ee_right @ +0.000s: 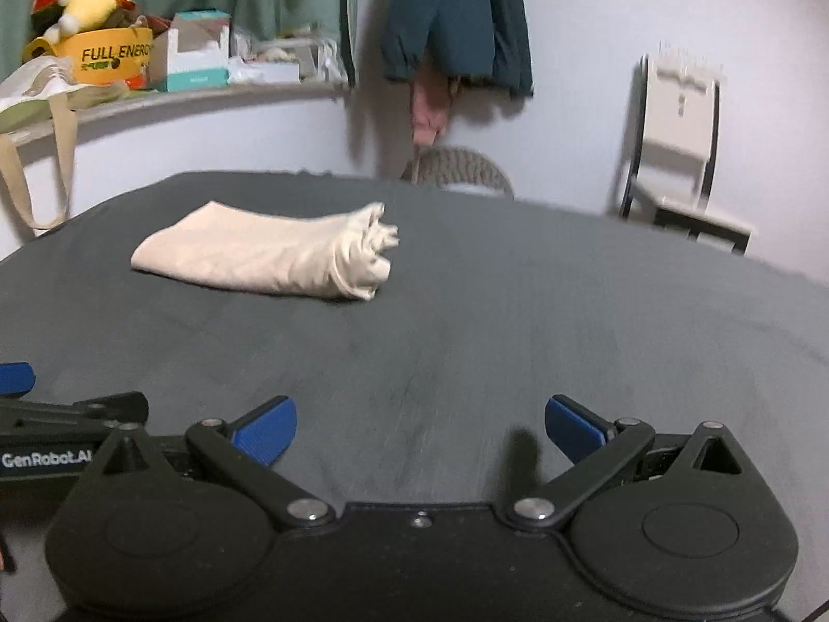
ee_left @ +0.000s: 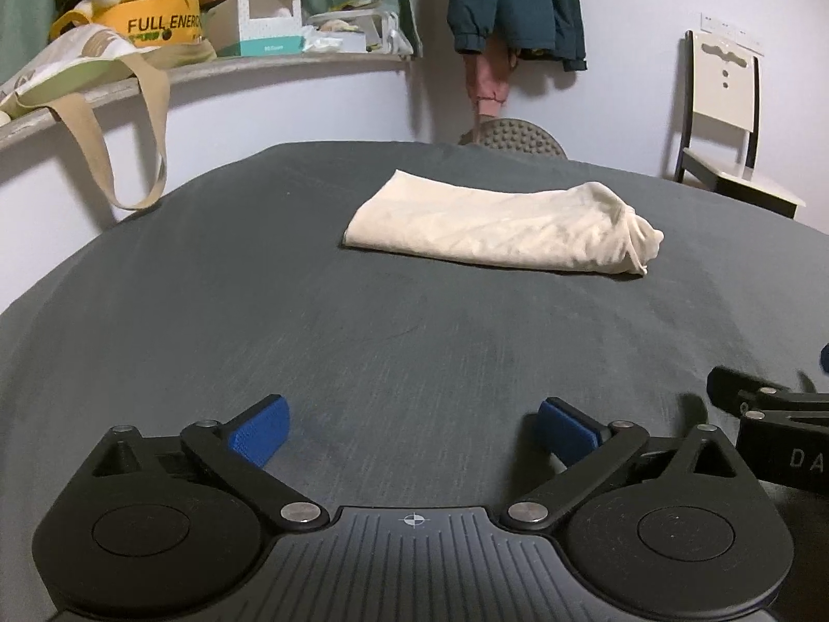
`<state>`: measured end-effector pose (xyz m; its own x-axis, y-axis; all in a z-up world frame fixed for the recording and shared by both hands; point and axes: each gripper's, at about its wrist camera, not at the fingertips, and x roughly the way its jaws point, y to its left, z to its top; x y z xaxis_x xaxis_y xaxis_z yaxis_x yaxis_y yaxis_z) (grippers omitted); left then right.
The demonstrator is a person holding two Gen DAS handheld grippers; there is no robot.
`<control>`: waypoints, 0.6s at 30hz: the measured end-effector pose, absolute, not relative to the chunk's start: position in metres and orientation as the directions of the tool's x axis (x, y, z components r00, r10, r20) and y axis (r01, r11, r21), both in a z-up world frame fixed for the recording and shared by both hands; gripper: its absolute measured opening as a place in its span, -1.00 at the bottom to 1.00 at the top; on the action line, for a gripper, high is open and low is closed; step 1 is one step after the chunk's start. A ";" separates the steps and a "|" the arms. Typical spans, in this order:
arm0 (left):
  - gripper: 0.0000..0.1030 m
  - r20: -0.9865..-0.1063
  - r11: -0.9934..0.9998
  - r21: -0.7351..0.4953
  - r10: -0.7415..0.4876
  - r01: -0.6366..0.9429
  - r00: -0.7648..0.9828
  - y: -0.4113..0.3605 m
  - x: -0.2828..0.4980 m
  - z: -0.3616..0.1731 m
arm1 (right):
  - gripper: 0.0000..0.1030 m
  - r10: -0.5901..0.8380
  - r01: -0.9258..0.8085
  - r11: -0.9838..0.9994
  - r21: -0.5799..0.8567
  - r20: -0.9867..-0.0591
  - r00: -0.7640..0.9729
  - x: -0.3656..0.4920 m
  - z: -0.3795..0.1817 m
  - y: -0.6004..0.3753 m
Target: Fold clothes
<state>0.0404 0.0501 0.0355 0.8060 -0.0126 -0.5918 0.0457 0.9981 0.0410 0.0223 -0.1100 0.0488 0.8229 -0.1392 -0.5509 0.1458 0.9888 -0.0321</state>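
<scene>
Left wrist view, claw: the left gripper (ee_left: 412, 433) hangs low over the near part of the dark grey bed sheet (ee_left: 259, 311), its blue pads spread wide, pinching nothing.
Left wrist view, garment: the cream garment (ee_left: 497, 228) lies far from the claw, right of centre, folded into a flat oblong; its left end is neat, its right end bunched and rounded.
Left wrist view, neighbour: the right gripper (ee_left: 767, 404) shows at the near right edge, just beside the left one.
Left wrist view, risk: judging by that crowding, the two claws could knock together if both reach for the cloth along the same line.
Right wrist view, claw: the right gripper (ee_right: 419, 427) is likewise spread and empty; the picture is blurred.
Right wrist view, garment: the cream garment (ee_right: 259, 254) sits far and left, its gathered end (ee_right: 375, 249) pointing right with loose ruffles.
Right wrist view, risk: a pinch on those ruffles would likely catch one layer only, so a lift could pull the fold open; dragging could also ruck the sheet.
</scene>
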 end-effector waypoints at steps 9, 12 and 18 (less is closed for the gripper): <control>1.00 -0.591 0.998 0.051 -0.005 0.043 0.807 0.048 0.040 0.031 | 1.00 -0.101 0.111 0.994 -0.020 -0.590 0.801 0.026 0.037 -0.108; 1.00 -0.591 0.998 0.051 0.000 0.037 0.807 0.047 0.041 0.031 | 1.00 -0.104 0.119 0.993 -0.013 -0.586 0.803 0.027 0.036 -0.108; 1.00 -0.589 0.998 0.057 0.004 0.036 0.808 0.047 0.040 0.031 | 1.00 -0.102 0.122 0.993 -0.005 -0.584 0.805 0.028 0.035 -0.108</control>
<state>0.0401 0.0467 0.0311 0.8081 0.0044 -0.5890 0.0359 0.9978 0.0566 0.0277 -0.1083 0.0349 0.8054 -0.1016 -0.5839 0.1218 0.9925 -0.0047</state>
